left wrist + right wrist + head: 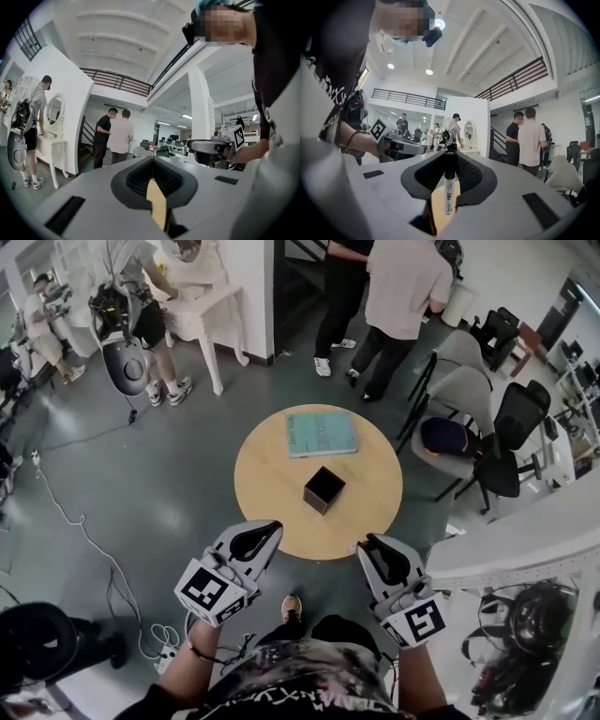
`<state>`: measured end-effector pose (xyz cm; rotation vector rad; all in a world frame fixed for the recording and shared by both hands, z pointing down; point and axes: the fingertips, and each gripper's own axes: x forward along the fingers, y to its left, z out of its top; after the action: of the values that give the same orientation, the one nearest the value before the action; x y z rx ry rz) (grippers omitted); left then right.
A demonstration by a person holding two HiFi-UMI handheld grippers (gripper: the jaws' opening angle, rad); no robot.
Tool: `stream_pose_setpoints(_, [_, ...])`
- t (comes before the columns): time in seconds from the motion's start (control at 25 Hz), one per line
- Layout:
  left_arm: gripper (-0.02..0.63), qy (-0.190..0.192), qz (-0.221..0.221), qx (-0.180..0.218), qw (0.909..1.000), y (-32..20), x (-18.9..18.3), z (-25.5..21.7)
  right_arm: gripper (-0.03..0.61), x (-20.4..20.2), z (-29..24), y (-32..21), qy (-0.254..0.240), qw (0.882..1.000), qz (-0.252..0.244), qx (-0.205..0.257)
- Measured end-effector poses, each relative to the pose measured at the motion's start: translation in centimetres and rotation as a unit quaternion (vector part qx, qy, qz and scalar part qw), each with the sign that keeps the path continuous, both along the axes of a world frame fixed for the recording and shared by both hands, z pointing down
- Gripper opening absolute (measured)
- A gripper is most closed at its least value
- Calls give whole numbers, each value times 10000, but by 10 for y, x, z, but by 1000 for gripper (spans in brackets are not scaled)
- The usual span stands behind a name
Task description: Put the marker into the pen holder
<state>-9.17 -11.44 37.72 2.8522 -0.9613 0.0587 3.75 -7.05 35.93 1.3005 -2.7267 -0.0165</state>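
One marker [448, 192] lies cap-forward along right gripper [450, 152].

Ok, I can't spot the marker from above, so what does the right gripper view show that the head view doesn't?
Only the right gripper view: the marker, clamped upright between the tongs of the right gripper, and a mirror behind it.
Only the head view: the black pen holder and the teal book. The marker can't be made out there.
Both: the left gripper and the person in the pale shirt.
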Motion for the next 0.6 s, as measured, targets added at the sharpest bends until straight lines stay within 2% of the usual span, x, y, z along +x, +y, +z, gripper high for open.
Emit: stream_pose_setpoints(0.6, [21,55,115,37,9999,-52,10,4,75,-4,7,-50,-47,10000,79,11])
